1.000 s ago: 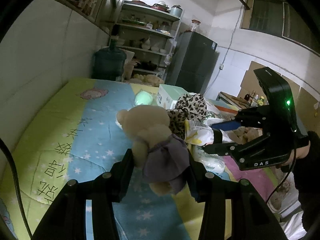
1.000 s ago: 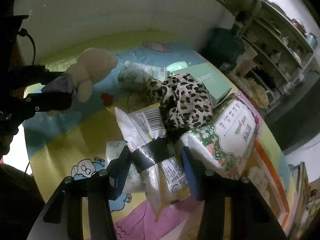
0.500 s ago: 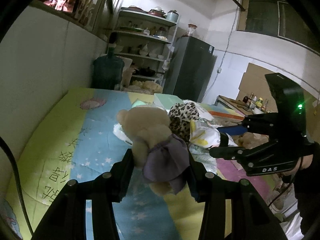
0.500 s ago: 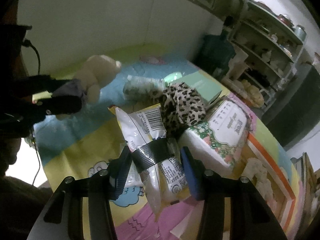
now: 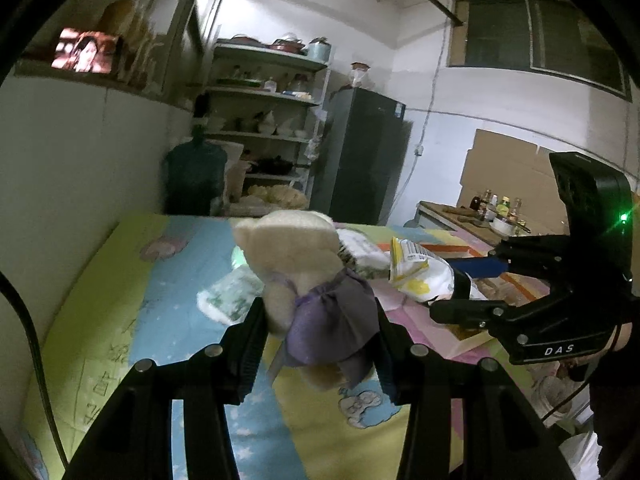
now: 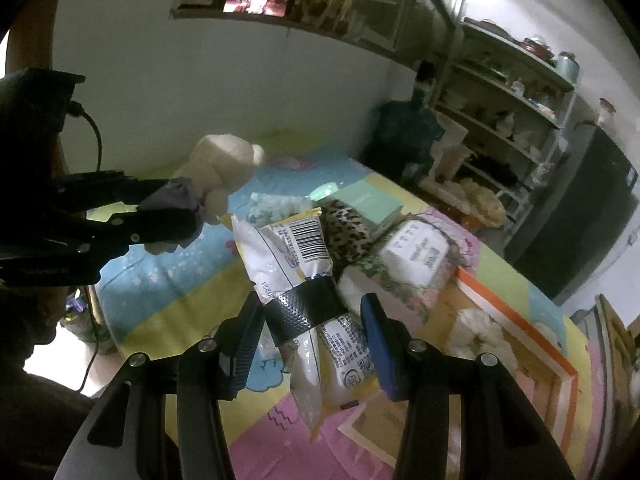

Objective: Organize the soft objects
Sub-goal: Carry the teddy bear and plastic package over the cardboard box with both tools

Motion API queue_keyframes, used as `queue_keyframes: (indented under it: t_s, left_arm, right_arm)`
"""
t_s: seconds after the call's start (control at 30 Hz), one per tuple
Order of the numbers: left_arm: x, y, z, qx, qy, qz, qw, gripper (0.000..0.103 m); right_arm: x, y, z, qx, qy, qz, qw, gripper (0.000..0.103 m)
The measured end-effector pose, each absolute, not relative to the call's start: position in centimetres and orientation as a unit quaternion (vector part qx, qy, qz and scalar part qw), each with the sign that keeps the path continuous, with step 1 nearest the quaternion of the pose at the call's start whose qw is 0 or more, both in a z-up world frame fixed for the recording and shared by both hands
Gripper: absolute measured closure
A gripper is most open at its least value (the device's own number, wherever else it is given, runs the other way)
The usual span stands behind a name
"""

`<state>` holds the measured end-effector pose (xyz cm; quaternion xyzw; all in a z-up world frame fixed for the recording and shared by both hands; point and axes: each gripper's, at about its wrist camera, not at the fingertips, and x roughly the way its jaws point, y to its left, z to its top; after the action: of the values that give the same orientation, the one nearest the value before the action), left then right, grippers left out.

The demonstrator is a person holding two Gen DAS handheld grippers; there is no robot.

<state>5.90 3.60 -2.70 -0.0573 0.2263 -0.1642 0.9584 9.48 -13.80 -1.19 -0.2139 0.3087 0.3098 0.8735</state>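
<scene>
Your left gripper clamps the teddy bear by its purple skirt; your right gripper pinches the bundled snack packets. Both have risen off the bedsheet since a second ago, so both are ready to carry to their spots.

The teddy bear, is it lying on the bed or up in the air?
In the air: the left gripper is shut on the teddy bear, above the bed.

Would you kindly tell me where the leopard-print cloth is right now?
In the right wrist view, the leopard-print cloth lies mid-frame on the bed, between the snack bag and the floral tissue pack, before the green box.
</scene>
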Motion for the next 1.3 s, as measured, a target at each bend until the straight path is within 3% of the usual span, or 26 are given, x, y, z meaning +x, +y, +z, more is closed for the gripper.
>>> queue_keyframes:
  t_s: [0.63, 1.3]
  left_arm:
    - [6.9, -3.5, 2.0, -0.031, 0.179, -0.226, 0.957, 0.055]
    - [10.4, -15.8, 3.4, -0.005, 0.190, -0.300, 0.935, 0.055]
  right_arm:
    - [8.4, -22.3, 2.0, -0.148, 0.287, 0.208, 0.923, 0.052]
    - [9.0, -36.9, 2.7, -0.031, 0.288, 0.070, 0.955, 0.052]
